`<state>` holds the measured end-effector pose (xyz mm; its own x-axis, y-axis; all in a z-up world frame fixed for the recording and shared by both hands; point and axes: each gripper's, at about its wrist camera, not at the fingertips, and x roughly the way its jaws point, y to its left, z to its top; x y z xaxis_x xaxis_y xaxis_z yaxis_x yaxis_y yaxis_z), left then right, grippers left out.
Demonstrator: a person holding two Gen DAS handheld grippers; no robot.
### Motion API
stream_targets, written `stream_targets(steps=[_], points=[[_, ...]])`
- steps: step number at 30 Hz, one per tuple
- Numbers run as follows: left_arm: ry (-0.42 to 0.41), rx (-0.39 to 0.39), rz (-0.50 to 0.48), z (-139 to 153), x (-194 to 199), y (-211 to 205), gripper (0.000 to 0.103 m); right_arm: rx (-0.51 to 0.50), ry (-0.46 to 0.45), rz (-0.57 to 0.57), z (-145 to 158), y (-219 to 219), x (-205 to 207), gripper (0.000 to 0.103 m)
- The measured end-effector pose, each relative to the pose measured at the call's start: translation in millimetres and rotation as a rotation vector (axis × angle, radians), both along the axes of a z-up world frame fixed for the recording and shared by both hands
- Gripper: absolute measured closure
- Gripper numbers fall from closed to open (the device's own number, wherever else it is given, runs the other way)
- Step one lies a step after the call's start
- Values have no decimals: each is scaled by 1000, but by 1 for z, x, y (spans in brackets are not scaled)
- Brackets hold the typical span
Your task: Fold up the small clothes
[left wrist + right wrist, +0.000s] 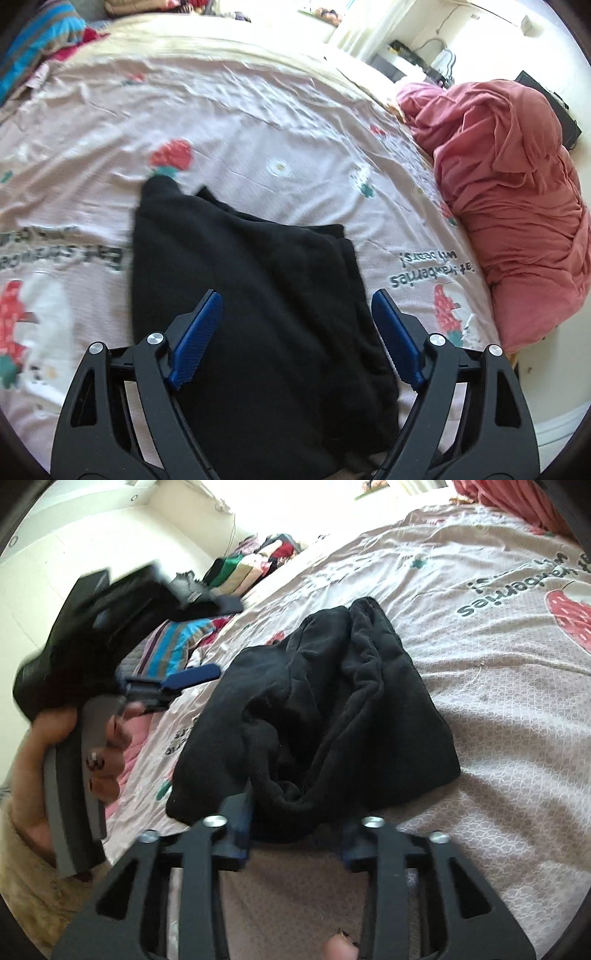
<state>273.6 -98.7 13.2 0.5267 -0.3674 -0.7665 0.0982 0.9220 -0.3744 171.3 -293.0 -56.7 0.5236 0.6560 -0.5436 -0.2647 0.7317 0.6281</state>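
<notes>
Black knit garment (251, 295) half-folded on strawberry-print bed sheet (258, 129). Left tongs (295, 317) open above it; right tongs (295, 812) parted, nearest hem bunched between them. Risk: hem snags, fold unrolls.

One black garment (255, 295) of soft, fleecy knit is laid on the bed. It is folded over itself into a thick, uneven bundle, with several layered edges visible along one side. A gathered, ribbed edge (364, 646) is seen at its far end. The top surface is creased and rumpled, not flattened.
</notes>
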Motion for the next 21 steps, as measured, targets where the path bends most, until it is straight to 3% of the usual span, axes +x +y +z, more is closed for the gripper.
stream_targets(steps=[1, 3, 4, 13, 16, 17, 18, 19, 21], points=[[-19, 40, 17, 0, -7, 7, 27, 29, 16, 24, 3, -2, 3, 52], [-41, 96, 44, -2, -17, 18, 27, 71, 38, 67, 10, -9, 12, 34], [-46, 118, 59, -7, -23, 25, 27, 78, 49, 91, 15, -10, 19, 31], [-45, 154, 74, -32, -53, 47, 27, 17, 155, 110, 17, 0, 90, 30], [-42, 143, 74, -36, -55, 47, 27, -19, 155, 118, 15, 5, 106, 39], [-40, 138, 73, -36, -56, 47, 27, -53, 150, 124, 16, 9, 114, 50], [-38, 136, 72, -36, -56, 47, 27, -84, 137, 129, 17, 13, 118, 70], [-38, 138, 71, -36, -56, 47, 27, -137, 99, 140, 20, 18, 120, 82], [-43, 143, 66, -34, -57, 44, 27, -212, 32, 161, 29, 25, 118, 85]])
